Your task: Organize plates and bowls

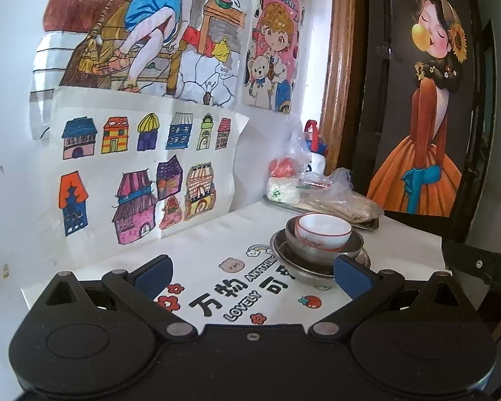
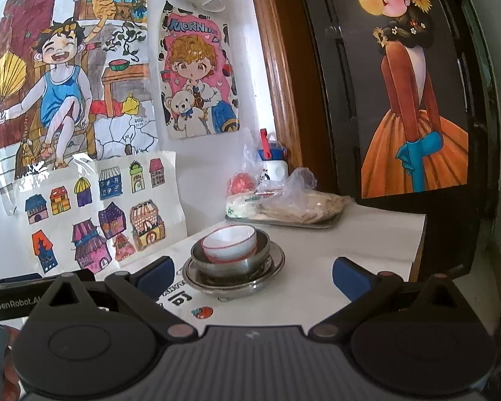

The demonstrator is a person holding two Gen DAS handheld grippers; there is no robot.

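Three dishes are seen nested in one stack on the worktop: a white bowl with a red rim is tilted inside a steel bowl, which is set in a shallow steel plate. The same stack is shown in the left wrist view, with the white bowl leaning inside the steel bowl on the steel plate. The worktop is covered by a white cloth printed with characters, flowers and a strawberry. The left tongs are held wide apart with nothing between the blue pads; the right-hand pad is seen just in front of the plate's rim, though contact cannot be judged. The right tongs are likewise spread wide and empty, and the stack is framed between the pads, beyond them. Behind the stack, near the wall, a metal tray is loaded with bagged food in clear plastic, and a white bottle with a blue and red lid is stood beside it. Coloured drawings of houses and figures are taped to the wall, and a dark panel bearing a painted figure in an orange dress is placed at the right.
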